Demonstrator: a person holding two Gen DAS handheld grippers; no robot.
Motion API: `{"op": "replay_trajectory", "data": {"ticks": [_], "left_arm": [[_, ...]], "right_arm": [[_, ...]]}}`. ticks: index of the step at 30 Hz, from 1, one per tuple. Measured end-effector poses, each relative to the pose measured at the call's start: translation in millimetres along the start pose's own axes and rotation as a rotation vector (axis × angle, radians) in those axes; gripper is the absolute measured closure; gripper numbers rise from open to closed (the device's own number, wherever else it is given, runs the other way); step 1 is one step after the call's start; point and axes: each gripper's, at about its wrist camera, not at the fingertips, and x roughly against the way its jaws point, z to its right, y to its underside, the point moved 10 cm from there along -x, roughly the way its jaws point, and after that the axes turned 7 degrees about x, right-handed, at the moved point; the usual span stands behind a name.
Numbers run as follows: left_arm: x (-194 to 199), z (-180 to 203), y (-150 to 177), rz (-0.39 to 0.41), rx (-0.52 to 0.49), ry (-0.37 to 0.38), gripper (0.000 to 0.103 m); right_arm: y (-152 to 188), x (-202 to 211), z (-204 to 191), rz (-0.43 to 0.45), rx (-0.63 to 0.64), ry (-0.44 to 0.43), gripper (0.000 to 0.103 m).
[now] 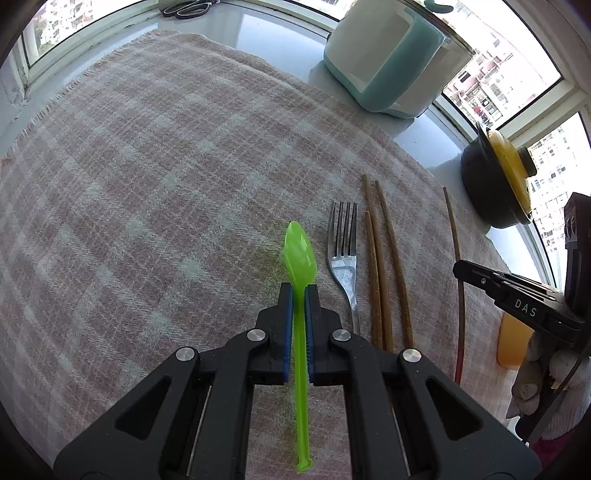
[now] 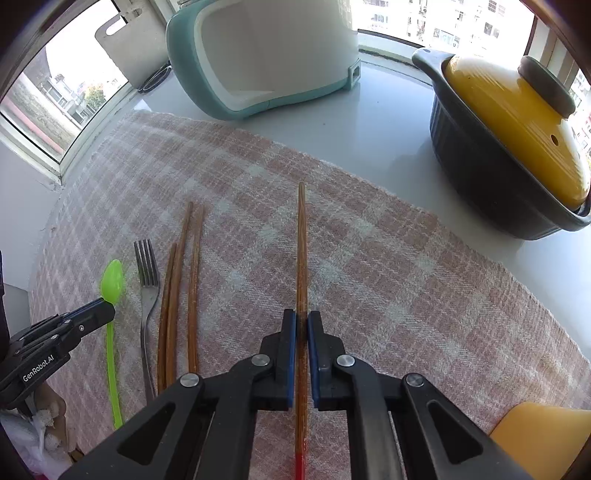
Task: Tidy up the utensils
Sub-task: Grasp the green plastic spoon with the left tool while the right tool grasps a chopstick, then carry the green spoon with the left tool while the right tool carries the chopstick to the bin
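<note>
My left gripper (image 1: 299,290) is shut on a green plastic spoon (image 1: 299,254), bowl pointing away, low over the checked cloth (image 1: 147,184). A metal fork (image 1: 343,258) and three brown chopsticks (image 1: 384,266) lie side by side just right of it. My right gripper (image 2: 302,317) is shut on a fourth brown chopstick (image 2: 302,251) with a red end, right of the three chopsticks (image 2: 181,295). The right wrist view also shows the spoon (image 2: 112,284), the fork (image 2: 147,280) and the left gripper (image 2: 107,308) at the left.
A teal and white appliance (image 2: 266,55) lies beyond the cloth. A dark pot with a yellow lid (image 2: 509,140) stands at the right on the sill. An orange block (image 2: 543,435) sits near right. Scissors (image 1: 188,9) lie far back. Windows ring the counter.
</note>
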Motion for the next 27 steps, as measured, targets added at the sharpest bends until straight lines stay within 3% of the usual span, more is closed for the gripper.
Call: {"op": "replay_trajectory", "data": {"ticks": [9,27], "left_arm": [[17.9,28.4,10.2,0.024,-0.052,0.040,0.099],[81.4,94.9,17.5,0.150,-0.137,0.149,0.099]], "right_arm": [[14.4,33.9,0.7,0.072,-0.021,-0.011,0.100],[50.1,126.9,-7.5,0.256,-0.044,-0.066,0.100]]}}
